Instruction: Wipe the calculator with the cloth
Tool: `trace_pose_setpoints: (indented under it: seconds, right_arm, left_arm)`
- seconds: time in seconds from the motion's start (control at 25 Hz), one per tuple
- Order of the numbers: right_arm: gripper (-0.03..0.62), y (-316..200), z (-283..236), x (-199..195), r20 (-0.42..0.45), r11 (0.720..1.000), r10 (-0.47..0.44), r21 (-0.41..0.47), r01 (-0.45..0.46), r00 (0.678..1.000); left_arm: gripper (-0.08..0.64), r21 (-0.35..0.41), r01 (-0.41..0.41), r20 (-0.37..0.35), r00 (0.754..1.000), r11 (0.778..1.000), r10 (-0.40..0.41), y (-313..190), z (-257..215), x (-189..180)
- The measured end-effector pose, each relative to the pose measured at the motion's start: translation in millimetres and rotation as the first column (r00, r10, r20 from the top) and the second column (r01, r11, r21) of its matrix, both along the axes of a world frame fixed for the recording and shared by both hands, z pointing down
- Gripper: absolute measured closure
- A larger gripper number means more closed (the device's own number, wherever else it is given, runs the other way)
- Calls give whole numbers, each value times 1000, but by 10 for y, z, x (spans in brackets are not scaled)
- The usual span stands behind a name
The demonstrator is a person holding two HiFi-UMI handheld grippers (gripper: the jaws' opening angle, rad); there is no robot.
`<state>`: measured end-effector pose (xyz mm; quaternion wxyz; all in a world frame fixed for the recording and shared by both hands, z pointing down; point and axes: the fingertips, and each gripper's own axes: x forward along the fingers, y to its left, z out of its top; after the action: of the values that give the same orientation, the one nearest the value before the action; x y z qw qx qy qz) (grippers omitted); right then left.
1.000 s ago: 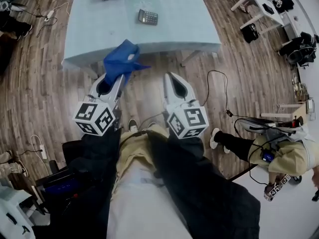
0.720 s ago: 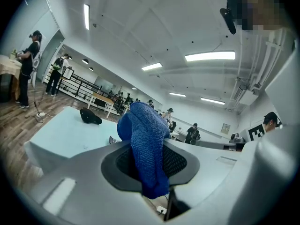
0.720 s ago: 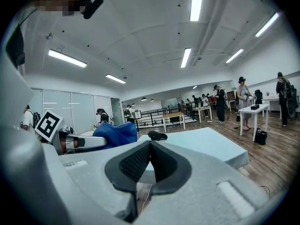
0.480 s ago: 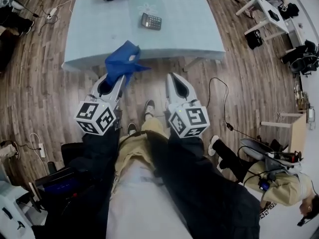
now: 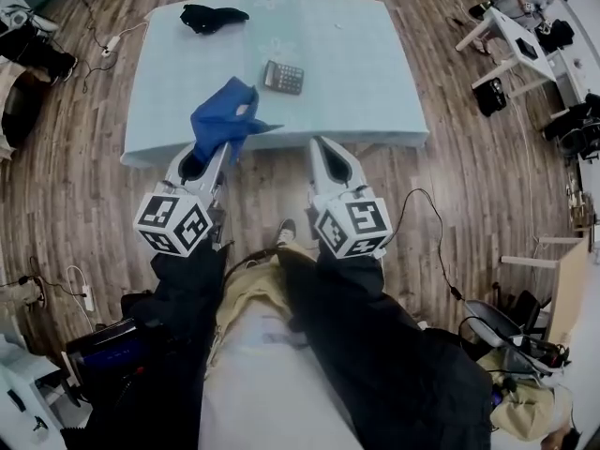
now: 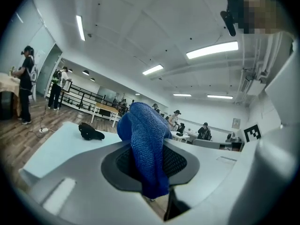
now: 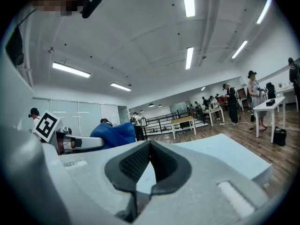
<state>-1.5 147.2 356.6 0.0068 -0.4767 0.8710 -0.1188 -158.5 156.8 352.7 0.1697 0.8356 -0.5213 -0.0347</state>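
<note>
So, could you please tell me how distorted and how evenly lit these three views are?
Head view: strong fisheye, the table edges and floorboards bow; even light, calculator sharp. Left gripper view: black vignette in the corners, ceiling strips bright, cloth weave crisp. Right gripper view: same vignette, strips equally bright, distant room fairly sharp.

A black bundle (image 5: 214,17) lies at the pale blue table's (image 5: 361,68) far left corner
</note>
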Motion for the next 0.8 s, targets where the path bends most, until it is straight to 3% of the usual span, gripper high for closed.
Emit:
trace_pose_setpoints:
  seconds: [0.36, 0.8]
  right_arm:
    - [595, -486, 70, 264, 53, 999, -44, -20, 45, 998]
    - [595, -913, 176, 700, 75, 998, -54, -31, 56, 996]
  left_arm:
    - [468, -60, 14, -23, 1000, 998, -15, -550, 167, 262]
    - [468, -71, 14, -3, 1000, 997, -14, -1021, 234, 671]
